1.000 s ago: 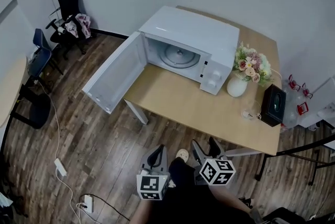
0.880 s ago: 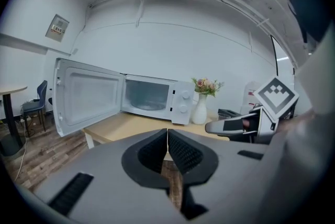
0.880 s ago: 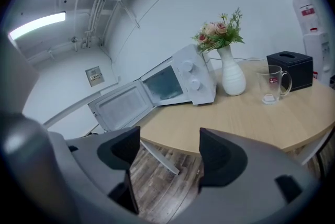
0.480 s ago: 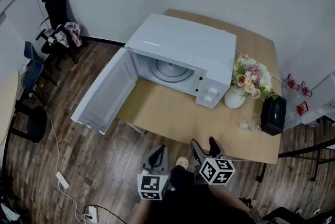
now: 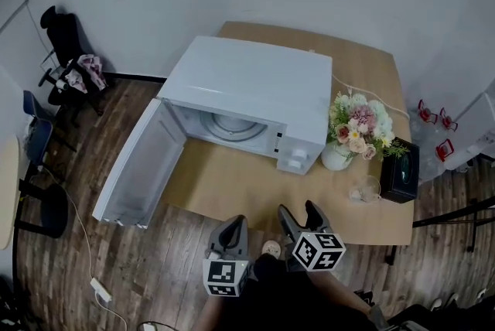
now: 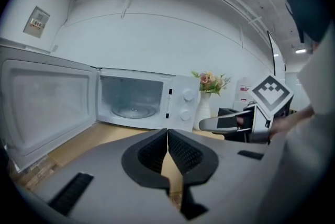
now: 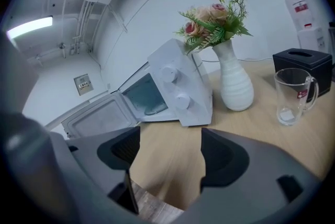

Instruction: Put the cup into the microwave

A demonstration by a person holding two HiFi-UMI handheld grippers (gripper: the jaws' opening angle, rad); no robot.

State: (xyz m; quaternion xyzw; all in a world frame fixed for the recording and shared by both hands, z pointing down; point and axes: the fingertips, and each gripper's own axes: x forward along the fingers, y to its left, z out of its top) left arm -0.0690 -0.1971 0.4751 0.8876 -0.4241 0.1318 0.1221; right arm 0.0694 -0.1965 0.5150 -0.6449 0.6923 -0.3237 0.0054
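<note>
Glass cup (image 7: 294, 96), clear and with a side handle, stands upright on the wooden table (image 7: 246, 134). It is ahead and to the right of the right gripper (image 7: 170, 152) fingers, well apart from them. Those fingers are spread wide, with only tabletop in the gap. The left gripper (image 6: 167, 136) has its fingers pressed together on nothing and points toward the microwave (image 6: 157, 102).

The cup looks light, rigid and smooth, so it is likely slippery and breakable. A firm but gentle pinch across the body below the rim, with the handle left free to one side, seems the safest hold.

A white vase of flowers (image 7: 235, 81) stands just left of the cup and a black tissue box (image 7: 302, 63) sits behind it, so the near side offers the open approach. The table edge lies close under the right fingers.

Left of both sets of fingers the microwave's door (image 5: 131, 167) hangs fully open past the table edge. The cavity shows only its turntable (image 6: 130, 111), and bare tabletop runs in front of it for the carry.
</note>
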